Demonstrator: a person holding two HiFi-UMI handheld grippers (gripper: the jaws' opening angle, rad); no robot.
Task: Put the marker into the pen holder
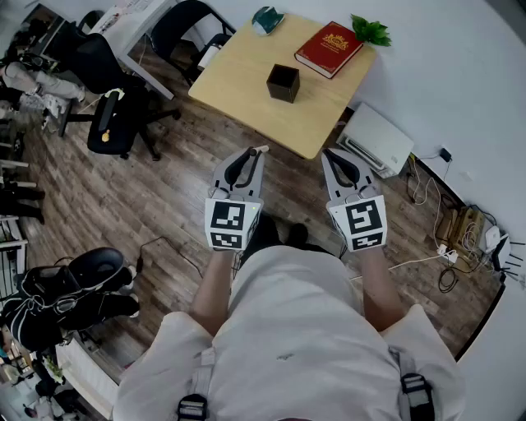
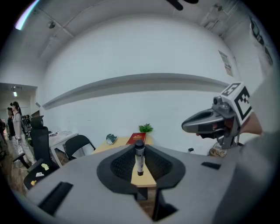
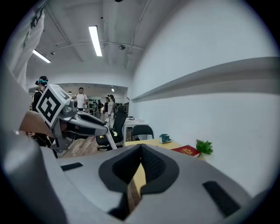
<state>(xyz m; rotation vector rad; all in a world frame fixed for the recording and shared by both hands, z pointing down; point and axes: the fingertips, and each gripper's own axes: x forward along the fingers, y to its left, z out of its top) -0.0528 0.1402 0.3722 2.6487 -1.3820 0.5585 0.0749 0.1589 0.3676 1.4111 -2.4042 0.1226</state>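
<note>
A black square pen holder (image 1: 283, 83) stands on the light wooden table (image 1: 238, 74), well ahead of both grippers. My left gripper (image 1: 249, 154) is shut on a marker (image 2: 139, 158) with a black cap and white barrel. The marker stands upright between the jaws, and its tip (image 1: 262, 150) pokes out past them. My right gripper (image 1: 332, 154) is held level beside the left one, shut with nothing in it (image 3: 141, 147). Both hang over the wooden floor, short of the table's near edge. The holder is hidden in both gripper views.
A red book (image 1: 329, 48), a small green plant (image 1: 371, 31) and a teal object (image 1: 268, 20) lie at the table's far side. Black office chairs (image 1: 115, 115) stand left. A white box (image 1: 376, 138) and cables (image 1: 444, 238) sit by the wall at right. People stand far off (image 3: 81, 97).
</note>
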